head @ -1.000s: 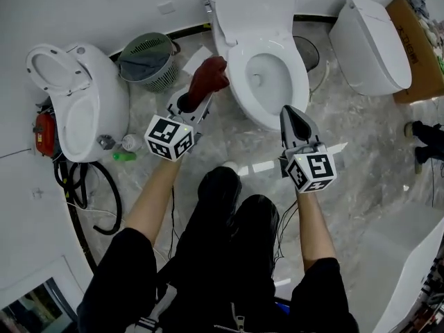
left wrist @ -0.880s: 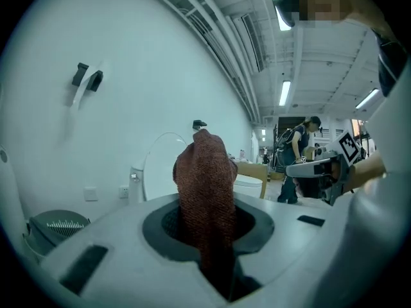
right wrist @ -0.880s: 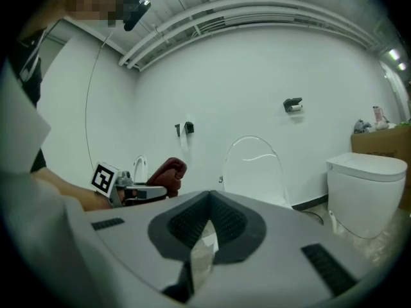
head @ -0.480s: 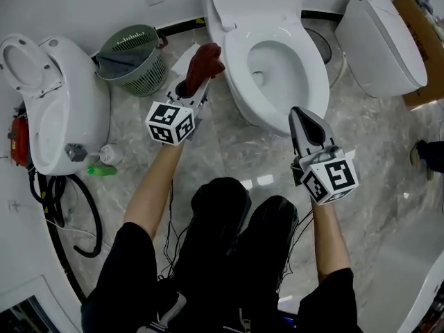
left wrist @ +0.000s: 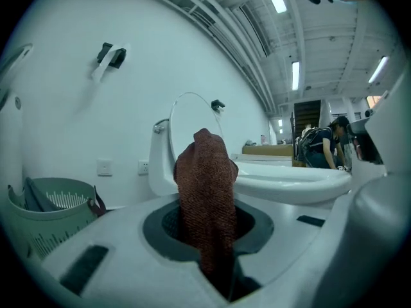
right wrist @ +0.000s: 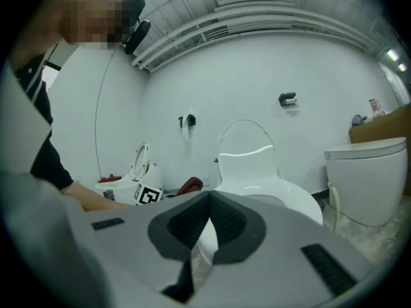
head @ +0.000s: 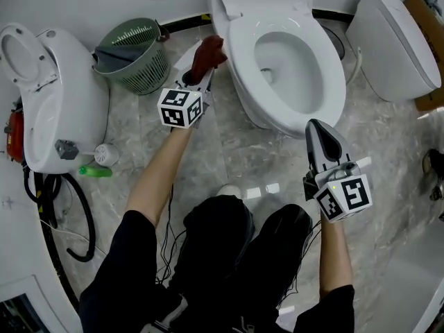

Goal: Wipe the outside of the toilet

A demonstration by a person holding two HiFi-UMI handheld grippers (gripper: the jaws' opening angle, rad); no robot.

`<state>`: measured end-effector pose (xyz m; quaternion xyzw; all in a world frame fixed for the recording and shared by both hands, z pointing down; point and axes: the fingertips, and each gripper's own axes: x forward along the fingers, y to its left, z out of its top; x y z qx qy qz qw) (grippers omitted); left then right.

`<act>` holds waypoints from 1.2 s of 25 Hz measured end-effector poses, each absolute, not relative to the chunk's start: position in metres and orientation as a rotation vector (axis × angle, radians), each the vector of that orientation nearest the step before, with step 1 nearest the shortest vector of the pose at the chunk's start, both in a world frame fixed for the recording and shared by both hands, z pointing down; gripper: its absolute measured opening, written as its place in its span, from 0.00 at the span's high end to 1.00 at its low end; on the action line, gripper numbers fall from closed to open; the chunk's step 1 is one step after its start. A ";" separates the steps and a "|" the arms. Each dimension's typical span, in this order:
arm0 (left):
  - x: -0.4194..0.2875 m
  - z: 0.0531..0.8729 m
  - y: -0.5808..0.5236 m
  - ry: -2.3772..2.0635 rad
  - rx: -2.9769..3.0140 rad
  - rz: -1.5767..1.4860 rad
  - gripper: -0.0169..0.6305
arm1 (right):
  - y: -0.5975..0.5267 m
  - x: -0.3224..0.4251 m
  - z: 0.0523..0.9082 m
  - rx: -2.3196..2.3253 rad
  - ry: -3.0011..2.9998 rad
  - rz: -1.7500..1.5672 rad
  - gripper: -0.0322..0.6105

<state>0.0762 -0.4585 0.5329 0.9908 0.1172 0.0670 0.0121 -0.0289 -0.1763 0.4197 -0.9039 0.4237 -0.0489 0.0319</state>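
1. Upper centre of head view: toilet [head: 244,61], lid up, seat down. It fills more of the frame than 1 s ago. The person has leaned in, so its left outer wall is now w/in reach.
2. Far left: 2nd toilet [head: 66,109]. Upper right: 3rd toilet [head: 395,44]. Neither is part of the job, and both shifted only w/ the camera.
3. Upper left, betw. 2nd toilet and toilet: green basket [head: 135,57] on the floor, untouched.
4. Upper centre-left: left gripper [head: 198,82] has gone up the frame along the toilet's left side and is now level w/ the seat's rear half. Its jaws are clamped on the cloth.
5. Lower right: right gripper [head: 319,127] has drawn back from the bowl's front edge and now sits just below the front-right. Its jaws are closed together w/ nothing betw. them. It looks parked, not working.
6. Cloth [head: 207,53], dark red, stands up out of the left jaws w/ its tip just beside the toilet's left wall. Can't tell if it touches.
7. Meaning, as I judge it: the approach is about done and the 1st wipe will prob. land on the left outer side. No stroke has been made yet.
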 end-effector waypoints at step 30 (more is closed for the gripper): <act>0.012 0.582 -0.350 0.691 3.126 0.429 0.86 | -0.120 -0.072 0.456 -2.799 1.185 -0.222 0.95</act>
